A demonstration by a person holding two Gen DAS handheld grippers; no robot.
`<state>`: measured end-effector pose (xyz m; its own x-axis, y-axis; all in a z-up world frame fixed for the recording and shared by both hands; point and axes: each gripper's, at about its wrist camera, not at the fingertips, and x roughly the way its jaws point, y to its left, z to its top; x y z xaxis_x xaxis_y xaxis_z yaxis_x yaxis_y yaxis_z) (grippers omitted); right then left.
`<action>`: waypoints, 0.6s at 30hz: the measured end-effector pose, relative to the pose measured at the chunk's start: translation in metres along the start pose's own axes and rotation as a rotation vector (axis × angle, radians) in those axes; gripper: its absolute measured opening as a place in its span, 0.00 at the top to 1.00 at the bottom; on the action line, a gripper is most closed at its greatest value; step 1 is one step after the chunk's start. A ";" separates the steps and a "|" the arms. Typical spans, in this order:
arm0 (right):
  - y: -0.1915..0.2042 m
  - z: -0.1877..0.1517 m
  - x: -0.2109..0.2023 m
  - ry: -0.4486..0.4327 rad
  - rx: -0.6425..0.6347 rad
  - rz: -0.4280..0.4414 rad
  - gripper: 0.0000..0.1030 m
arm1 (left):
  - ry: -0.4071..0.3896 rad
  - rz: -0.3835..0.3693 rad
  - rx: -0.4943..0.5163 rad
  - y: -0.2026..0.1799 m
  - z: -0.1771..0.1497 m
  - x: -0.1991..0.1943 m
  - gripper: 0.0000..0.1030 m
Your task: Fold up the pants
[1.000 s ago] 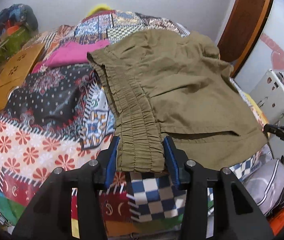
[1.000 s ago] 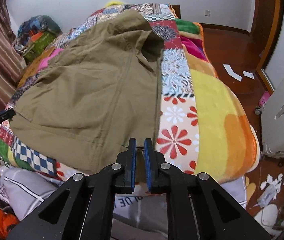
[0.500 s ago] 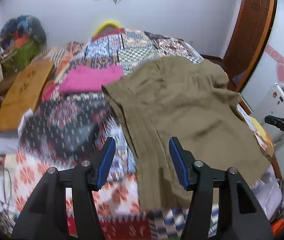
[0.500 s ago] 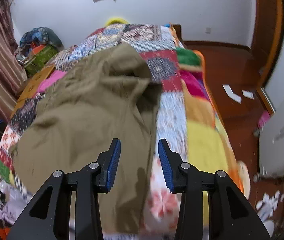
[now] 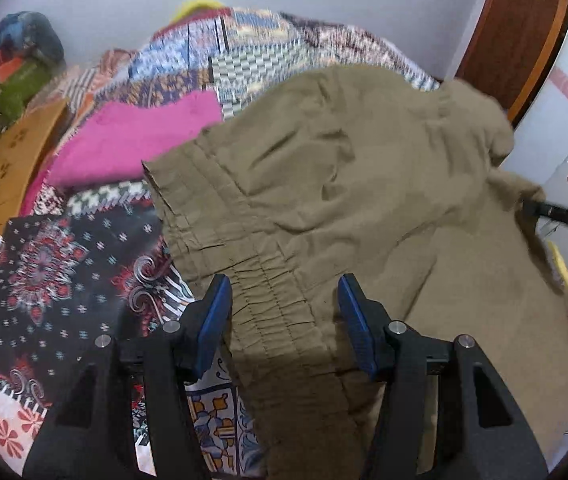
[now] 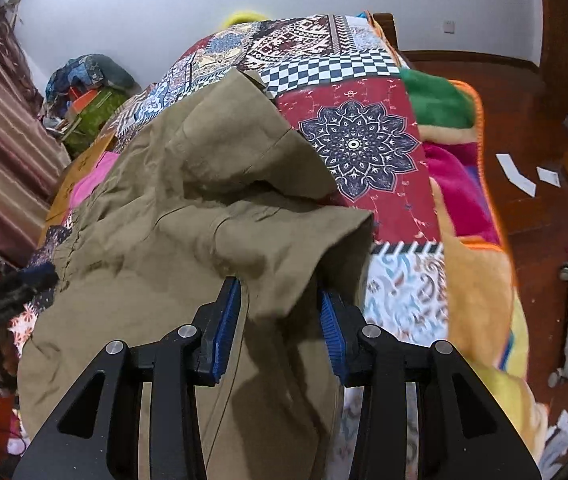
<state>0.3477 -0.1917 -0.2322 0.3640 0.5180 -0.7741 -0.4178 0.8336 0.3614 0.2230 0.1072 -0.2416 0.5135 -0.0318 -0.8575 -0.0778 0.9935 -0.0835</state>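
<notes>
The olive pants [image 5: 363, 208] are lying spread over the patchwork quilt [image 5: 64, 264] on the bed, a soft woven cotton that is rumpling into broad shallow creases; the elastic waistband [image 5: 268, 300] is showing tight gathered ridges and parallel stitch lines, running toward the near edge of the bed; at the far end, in the right wrist view, a leg [image 6: 244, 152] is lying doubled back over the rest, its hem forming a stiff angular flap. The left gripper [image 5: 282, 312] is hovering low over the waistband with its blue-padded fingers [image 5: 214, 320] standing wide apart on either side of the gathers, nothing pinched between them; the right gripper [image 6: 280, 320] is poised over the folded leg edge, its fingers [image 6: 226, 328] likewise spread wide with the loose cloth sagging between them, and whether the pads are touching the fabric I cannot tell. The quilt is showing printed squares of mandalas, checks and flowers; a flat pink cloth [image 5: 140, 140] is lying just beyond the waistband; a fleecy orange and yellow blanket [image 6: 479, 288] is draping the bed's right side above the dark wooden floor [image 6: 523, 128].
</notes>
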 end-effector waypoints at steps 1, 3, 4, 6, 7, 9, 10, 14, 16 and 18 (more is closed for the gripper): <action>0.000 0.000 0.002 -0.003 -0.005 -0.001 0.83 | 0.011 0.000 0.002 0.001 -0.002 0.004 0.46; 0.001 -0.004 0.000 -0.005 -0.010 0.005 0.88 | 0.024 0.001 0.005 0.002 -0.008 0.009 0.46; 0.002 -0.004 -0.002 -0.014 -0.017 0.001 0.88 | 0.027 0.004 0.006 0.003 -0.010 0.010 0.45; 0.005 -0.008 -0.005 -0.022 -0.044 -0.014 0.89 | 0.022 0.016 0.011 0.004 -0.014 0.011 0.40; 0.007 -0.009 -0.007 -0.020 -0.058 -0.031 0.89 | 0.018 0.025 0.014 0.003 -0.015 0.011 0.37; 0.005 -0.008 -0.007 -0.011 -0.066 -0.048 0.90 | 0.017 0.035 0.014 0.003 -0.015 0.014 0.34; 0.004 -0.008 -0.008 -0.006 -0.069 -0.057 0.90 | 0.018 0.035 0.015 0.003 -0.016 0.014 0.32; -0.007 -0.006 -0.017 0.001 -0.092 -0.179 0.90 | 0.006 0.044 0.013 0.006 -0.019 0.016 0.25; -0.022 -0.008 -0.025 0.003 -0.094 -0.317 0.90 | 0.005 0.051 0.008 0.007 -0.019 0.014 0.25; -0.032 -0.007 -0.038 -0.003 -0.076 -0.331 0.90 | -0.004 0.070 0.012 0.008 -0.019 0.007 0.25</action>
<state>0.3415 -0.2391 -0.2182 0.4929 0.2227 -0.8411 -0.3371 0.9401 0.0513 0.2100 0.1132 -0.2584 0.5103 0.0377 -0.8592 -0.1036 0.9945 -0.0179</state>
